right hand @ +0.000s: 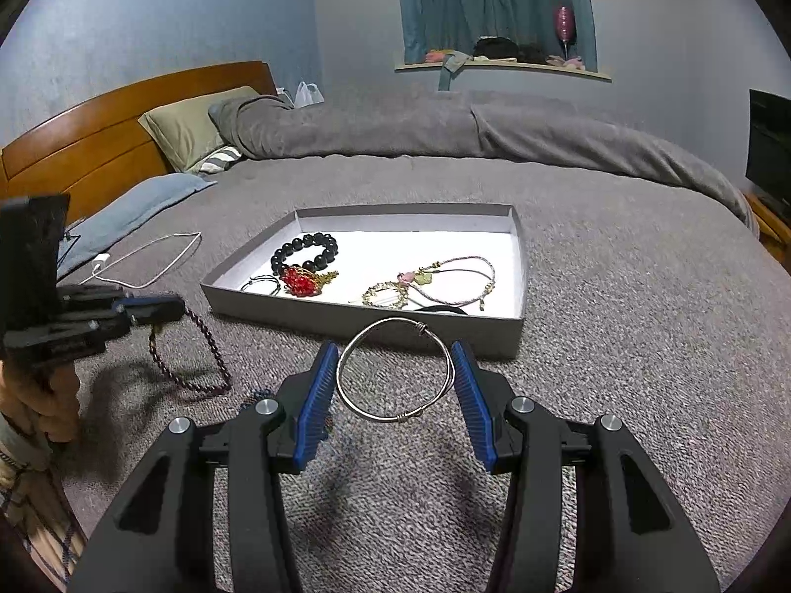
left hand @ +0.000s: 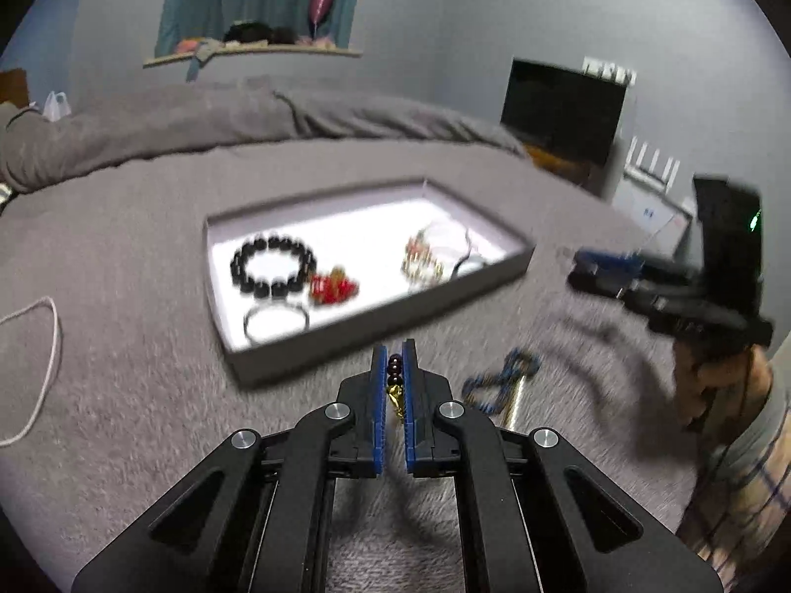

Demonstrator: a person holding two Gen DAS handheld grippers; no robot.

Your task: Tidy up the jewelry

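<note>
A grey shallow box [left hand: 385, 326] [right hand: 366, 318] with a white floor lies on the grey bed. It holds a black bead bracelet [left hand: 273, 267] [right hand: 305, 251], a red bead piece [left hand: 332, 287] [right hand: 299, 280], thin cord bracelets [right hand: 445, 276] and a silver ring [left hand: 276, 320]. My left gripper [left hand: 394, 363] [right hand: 148, 309] is shut on a dark red bead necklace [left hand: 394, 368] [right hand: 197, 360] that hangs down to the bed. My right gripper [right hand: 395, 363] [left hand: 593, 267] holds a silver wire bangle [right hand: 395, 370] between its pads, just in front of the box.
A blue bead strand [left hand: 499, 380] lies on the blanket to the right of the left gripper. A white charging cable [right hand: 148, 259] [left hand: 34, 370] lies left of the box. Pillows [right hand: 193, 128] and a wooden headboard [right hand: 99, 118] are at the far left; a dark screen [left hand: 563, 108] stands at the right.
</note>
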